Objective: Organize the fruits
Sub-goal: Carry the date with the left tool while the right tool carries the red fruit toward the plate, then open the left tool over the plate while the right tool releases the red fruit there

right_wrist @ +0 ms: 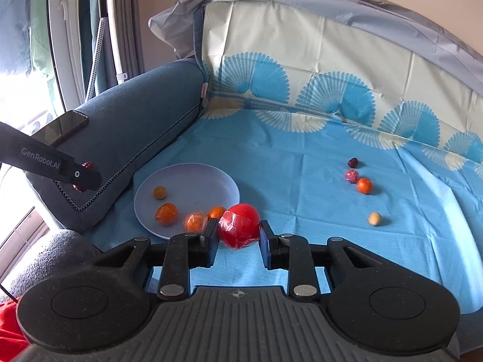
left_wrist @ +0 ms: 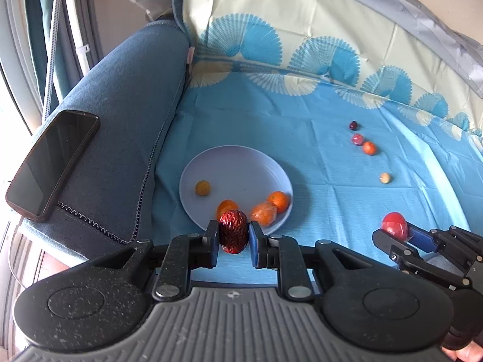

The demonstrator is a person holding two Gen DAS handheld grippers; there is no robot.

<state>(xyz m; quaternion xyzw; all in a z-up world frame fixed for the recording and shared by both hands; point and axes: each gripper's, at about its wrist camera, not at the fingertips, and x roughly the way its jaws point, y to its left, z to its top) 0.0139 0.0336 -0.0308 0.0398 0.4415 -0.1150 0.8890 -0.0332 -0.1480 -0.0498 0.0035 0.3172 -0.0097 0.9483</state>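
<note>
Evidently the left gripper [left_wrist: 233,239], clamped on an upright red date [left_wrist: 233,231], sat nearer the plate [left_wrist: 238,160] ahead than the right gripper [right_wrist: 238,238] clutching a red fruit [right_wrist: 240,226]

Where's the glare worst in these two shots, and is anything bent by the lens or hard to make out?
Left wrist view: the window strip at the left edge is blown out; the phone screen mirrors light; the cloth's far edge bows with fisheye. Right wrist view: the window at left is overexposed; the wrapped red fruit glints in its film; the other tongs are dark against the glare.
</note>
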